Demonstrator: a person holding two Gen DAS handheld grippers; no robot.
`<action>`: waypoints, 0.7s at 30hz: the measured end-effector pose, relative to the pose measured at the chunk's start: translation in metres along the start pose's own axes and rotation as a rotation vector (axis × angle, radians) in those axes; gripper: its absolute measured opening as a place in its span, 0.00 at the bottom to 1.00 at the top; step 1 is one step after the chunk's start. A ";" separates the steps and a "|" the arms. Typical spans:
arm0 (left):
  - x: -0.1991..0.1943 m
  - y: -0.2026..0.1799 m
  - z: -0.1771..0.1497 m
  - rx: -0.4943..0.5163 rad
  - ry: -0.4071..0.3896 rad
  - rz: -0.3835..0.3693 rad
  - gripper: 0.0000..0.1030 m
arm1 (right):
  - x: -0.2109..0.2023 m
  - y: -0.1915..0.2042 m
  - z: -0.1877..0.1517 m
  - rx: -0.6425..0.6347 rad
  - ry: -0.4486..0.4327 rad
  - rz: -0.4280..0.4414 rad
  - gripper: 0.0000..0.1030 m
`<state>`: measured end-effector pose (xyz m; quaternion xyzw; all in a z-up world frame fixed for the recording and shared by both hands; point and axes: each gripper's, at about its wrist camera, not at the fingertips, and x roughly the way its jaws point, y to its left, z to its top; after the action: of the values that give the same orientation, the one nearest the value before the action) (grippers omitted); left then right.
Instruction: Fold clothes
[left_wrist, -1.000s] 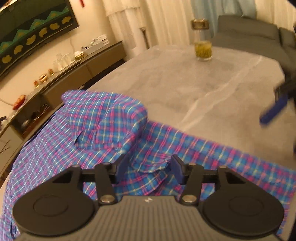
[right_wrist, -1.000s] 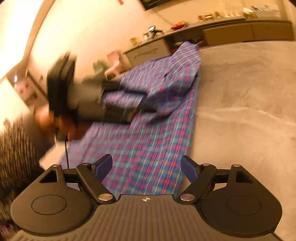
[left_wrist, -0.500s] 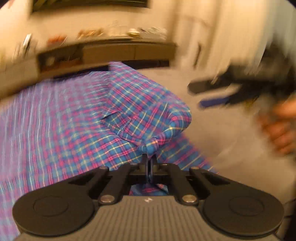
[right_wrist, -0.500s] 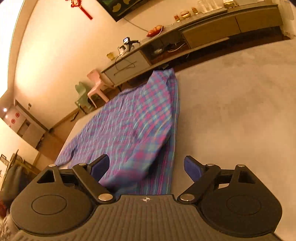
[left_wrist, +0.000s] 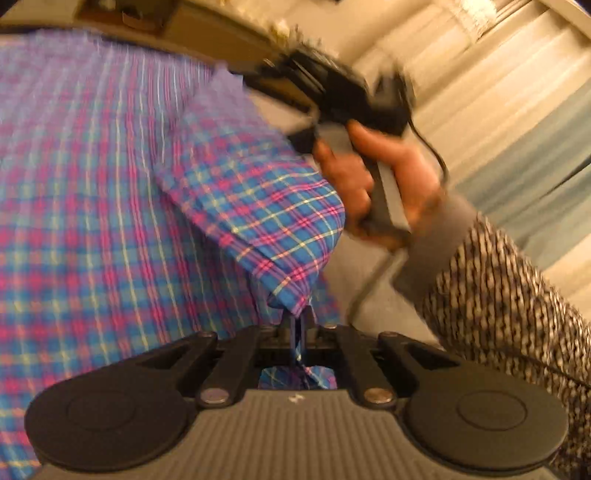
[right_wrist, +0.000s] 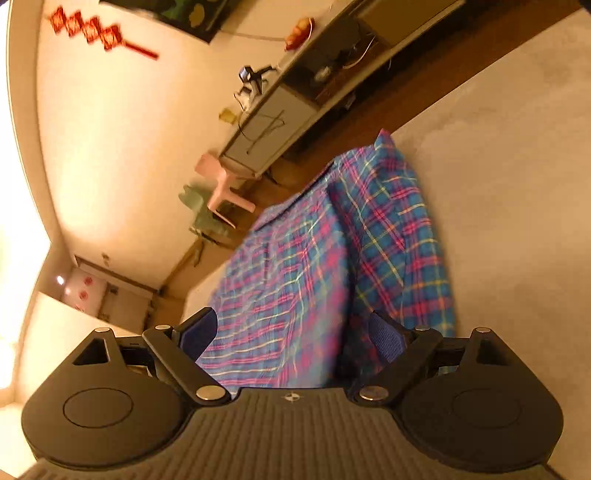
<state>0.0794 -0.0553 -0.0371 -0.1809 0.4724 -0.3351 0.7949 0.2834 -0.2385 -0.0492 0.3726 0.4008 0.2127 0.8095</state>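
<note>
A blue, pink and yellow plaid shirt (left_wrist: 110, 192) lies spread on a grey table. My left gripper (left_wrist: 297, 332) is shut on a bunched edge of the shirt and holds it lifted, with a fold (left_wrist: 280, 221) hanging from it. In the right wrist view the shirt (right_wrist: 332, 266) lies just ahead, with my right gripper (right_wrist: 291, 332) open over its near edge and fabric between the fingers. In the left wrist view the right gripper body (left_wrist: 332, 96) shows blurred beyond the fold, held by a hand (left_wrist: 373, 181).
The grey table (right_wrist: 517, 221) extends to the right of the shirt. A long low cabinet (right_wrist: 295, 96) stands along the wall beyond the table, with a pink chair (right_wrist: 221, 184) by it. Curtains (left_wrist: 498, 92) hang at the right of the left wrist view.
My left gripper closed on the shirt edge and lifted it, swinging left. My right gripper moved in over the shirt's near edge, still open.
</note>
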 end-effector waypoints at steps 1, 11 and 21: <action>0.004 0.002 -0.001 0.001 0.018 0.011 0.02 | 0.006 0.002 -0.001 -0.046 0.010 -0.050 0.73; 0.019 0.003 -0.007 0.035 0.085 0.029 0.14 | -0.016 0.040 -0.033 -0.376 -0.130 -0.307 0.81; 0.035 -0.001 -0.018 0.089 0.108 0.039 0.14 | 0.053 0.063 -0.015 -0.699 -0.017 -0.506 0.44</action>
<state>0.0746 -0.0799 -0.0676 -0.1177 0.5025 -0.3498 0.7819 0.3001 -0.1581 -0.0325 -0.0323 0.3767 0.1272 0.9170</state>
